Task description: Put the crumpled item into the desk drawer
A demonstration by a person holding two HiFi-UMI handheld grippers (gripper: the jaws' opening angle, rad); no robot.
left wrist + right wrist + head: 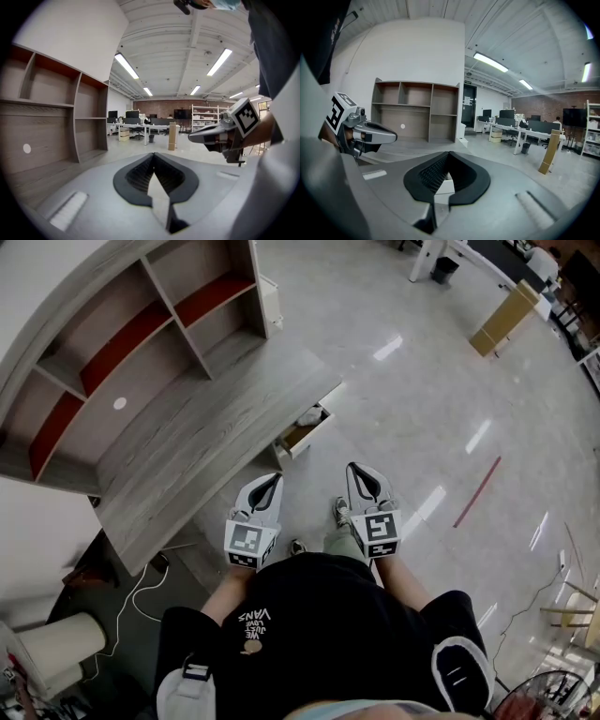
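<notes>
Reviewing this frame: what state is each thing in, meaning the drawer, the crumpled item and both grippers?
drawer: open, pulled out from the desk.
crumpled item: lying inside the drawer, not held.
left gripper: shut, empty, away from the drawer.
right gripper: shut, empty, beside the left gripper.

Bright ceiling strip lights (127, 65) flood the office evenly; their glare streaks the glossy floor (422, 399). Fisheye distortion bends edges, and dark vignetting rings both gripper views.
</notes>
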